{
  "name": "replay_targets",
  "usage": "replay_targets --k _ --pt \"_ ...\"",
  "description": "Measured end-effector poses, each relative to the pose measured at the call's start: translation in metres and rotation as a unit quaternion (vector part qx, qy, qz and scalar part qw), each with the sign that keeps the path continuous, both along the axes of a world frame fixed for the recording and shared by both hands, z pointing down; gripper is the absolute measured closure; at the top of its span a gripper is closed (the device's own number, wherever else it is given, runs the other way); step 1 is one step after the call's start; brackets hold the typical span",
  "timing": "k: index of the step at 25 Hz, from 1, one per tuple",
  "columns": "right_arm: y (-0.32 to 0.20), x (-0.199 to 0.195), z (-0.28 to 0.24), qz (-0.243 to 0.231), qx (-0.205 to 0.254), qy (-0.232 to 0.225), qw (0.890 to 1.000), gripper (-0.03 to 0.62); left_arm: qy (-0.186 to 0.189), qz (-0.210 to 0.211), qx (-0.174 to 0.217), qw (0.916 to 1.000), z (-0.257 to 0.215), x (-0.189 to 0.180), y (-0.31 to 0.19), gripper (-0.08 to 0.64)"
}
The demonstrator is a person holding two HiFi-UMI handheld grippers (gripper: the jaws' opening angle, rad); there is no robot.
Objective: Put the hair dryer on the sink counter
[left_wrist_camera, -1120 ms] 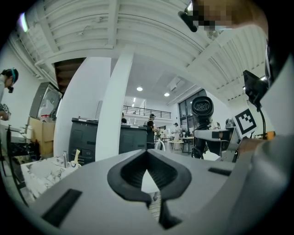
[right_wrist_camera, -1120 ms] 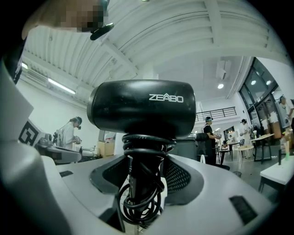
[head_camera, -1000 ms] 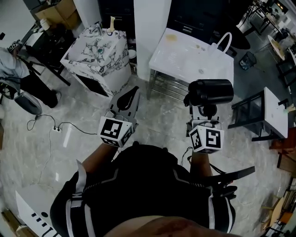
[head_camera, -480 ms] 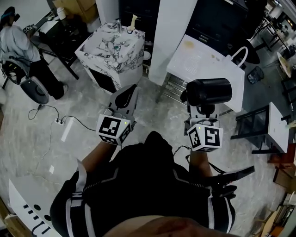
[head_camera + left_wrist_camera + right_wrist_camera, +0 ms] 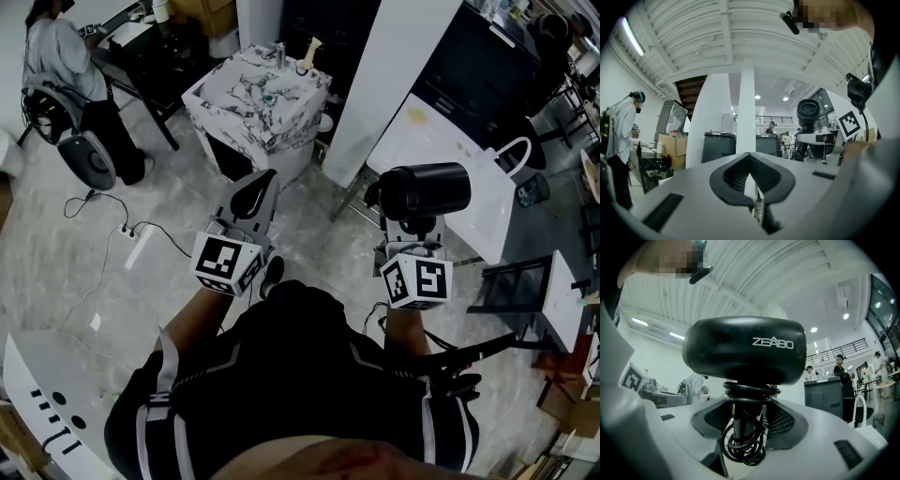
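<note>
1. While you stand on the pale veined floor (image 5: pixel 112 281), your right gripper (image 5: pixel 412 228) (image 5: pixel 745 427) is pinching the hair dryer (image 5: pixel 427 190) (image 5: pixel 745 350) by its handle, one jaw clamped on either side, just ahead of your chest.
2. The hair dryer is up in the air, not on any surface. Its black barrel lies crosswise above the jaws, and its cord (image 5: pixel 743 446) is wound in loops round the handle.
3. Your left gripper (image 5: pixel 255 192) (image 5: pixel 751 183) is level with the right one. Its jaws are pressed together with nothing between them, tips aimed toward the sink counter (image 5: pixel 246 98).
4. Beyond the left gripper, the sink counter, white with dark veining, stands well apart from the hair dryer. A faucet (image 5: pixel 279 53) rises at its far edge.
5. A white pillar (image 5: pixel 384 84) stands between the sink counter and a white table (image 5: pixel 441 150), which lies beyond the right gripper. A white bag (image 5: pixel 506 183) sits at the table's right edge.
6. Farthest off, at the upper left, a person (image 5: pixel 61 56) in a light top stands beside a dark desk.
</note>
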State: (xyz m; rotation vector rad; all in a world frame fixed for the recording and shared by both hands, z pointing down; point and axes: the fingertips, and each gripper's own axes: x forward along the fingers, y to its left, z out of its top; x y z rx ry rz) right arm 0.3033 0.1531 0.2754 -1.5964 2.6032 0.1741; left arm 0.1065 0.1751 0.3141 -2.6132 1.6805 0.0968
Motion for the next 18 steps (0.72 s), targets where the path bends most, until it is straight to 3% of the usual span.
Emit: replay_targets --k 6,18 --pt "-0.042 -0.043 0.001 -0.031 -0.002 -0.006 1.000 0.353 -0.007 -0.032 -0.011 0.9994 0.002 -0.045 -0.031 0.555" --pt "-0.116 -0.097 0.000 -0.047 -0.014 -0.018 0.999 0.357 -0.025 -0.020 -0.015 0.9994 -0.010 -0.082 -0.104 0.555"
